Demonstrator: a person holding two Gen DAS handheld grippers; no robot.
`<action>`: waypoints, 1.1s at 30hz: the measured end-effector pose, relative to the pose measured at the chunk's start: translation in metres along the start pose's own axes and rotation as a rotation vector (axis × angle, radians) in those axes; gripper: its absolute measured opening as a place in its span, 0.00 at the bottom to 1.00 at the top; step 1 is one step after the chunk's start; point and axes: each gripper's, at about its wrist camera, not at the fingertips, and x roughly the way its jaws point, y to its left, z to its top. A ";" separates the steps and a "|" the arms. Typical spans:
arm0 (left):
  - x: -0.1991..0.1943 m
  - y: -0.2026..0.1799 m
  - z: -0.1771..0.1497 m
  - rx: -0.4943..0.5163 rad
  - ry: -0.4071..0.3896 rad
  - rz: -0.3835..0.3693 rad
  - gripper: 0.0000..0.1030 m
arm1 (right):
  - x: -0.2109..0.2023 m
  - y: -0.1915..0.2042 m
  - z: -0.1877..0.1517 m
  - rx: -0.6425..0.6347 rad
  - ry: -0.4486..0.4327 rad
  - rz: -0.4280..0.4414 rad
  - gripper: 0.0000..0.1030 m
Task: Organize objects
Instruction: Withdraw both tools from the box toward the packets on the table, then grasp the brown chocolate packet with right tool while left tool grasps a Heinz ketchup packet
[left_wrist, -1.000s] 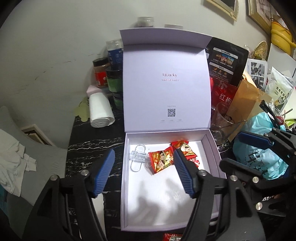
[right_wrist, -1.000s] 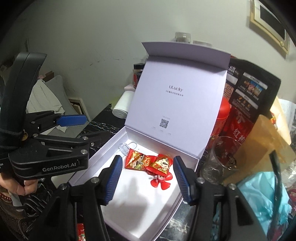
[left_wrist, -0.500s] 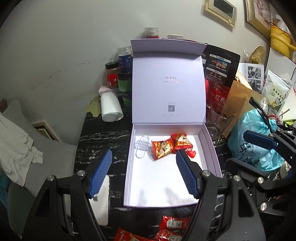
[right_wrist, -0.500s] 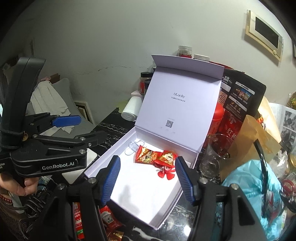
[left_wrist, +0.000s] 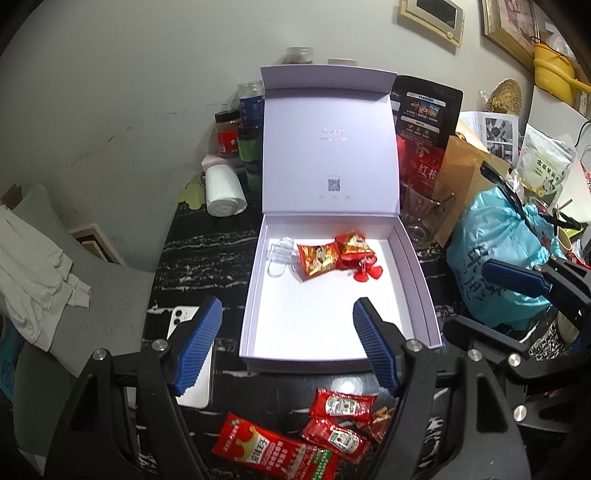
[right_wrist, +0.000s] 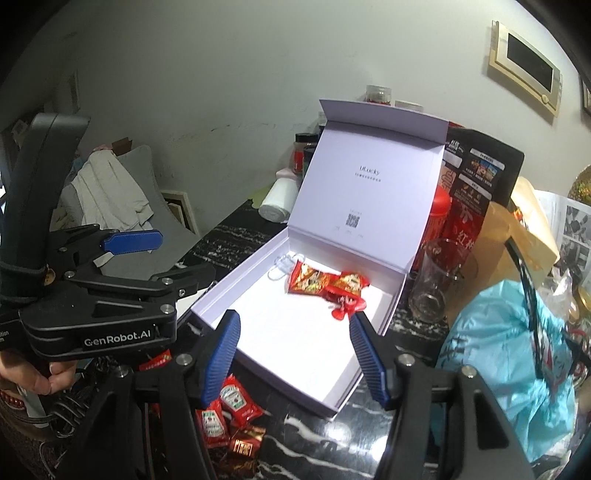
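We see our left claw (left_wrist: 288, 319) at the bottom of its picture, wide open and holding nothing. Our right claw (right_wrist: 293, 332) is at the bottom of its picture, wide open too, with nothing in it.

The pale purple cardboard box (left_wrist: 417, 266) sits in the middle of the black marble counter (left_wrist: 207, 254) with its lid standing straight up. It lies past the tips of both claws. Inside, near the back wall, are two shiny red and gold snack packets (left_wrist: 332, 253), a clear plastic clip (left_wrist: 279, 256) just left of them, and a small red charm (left_wrist: 367, 271) touching the right packet. The front part of the box floor is bare white.

Below the box, at the bottom of the left picture, lie small red ketchup packets (left_wrist: 341, 404) and one long red sauce packet (left_wrist: 273, 448). They are on the counter, lower than the left claw's blue pads (left_wrist: 199, 347). In the right picture, the ketchup packets (right_wrist: 232, 400) show at the lower left, under the claw's left pad.

A white phone (left_wrist: 184, 321) lies on the counter left of the box, partly behind the left pad. A white paper roll (left_wrist: 225, 190) lies at the back left.
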 end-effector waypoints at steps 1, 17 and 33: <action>0.000 0.000 -0.002 -0.001 0.003 0.000 0.71 | 0.000 0.000 -0.002 0.001 0.003 -0.001 0.60; 0.000 -0.003 -0.060 -0.030 0.070 -0.011 0.71 | 0.004 0.014 -0.055 0.023 0.050 0.026 0.60; 0.007 -0.001 -0.109 -0.062 0.139 -0.035 0.71 | 0.014 0.029 -0.093 0.021 0.111 0.068 0.60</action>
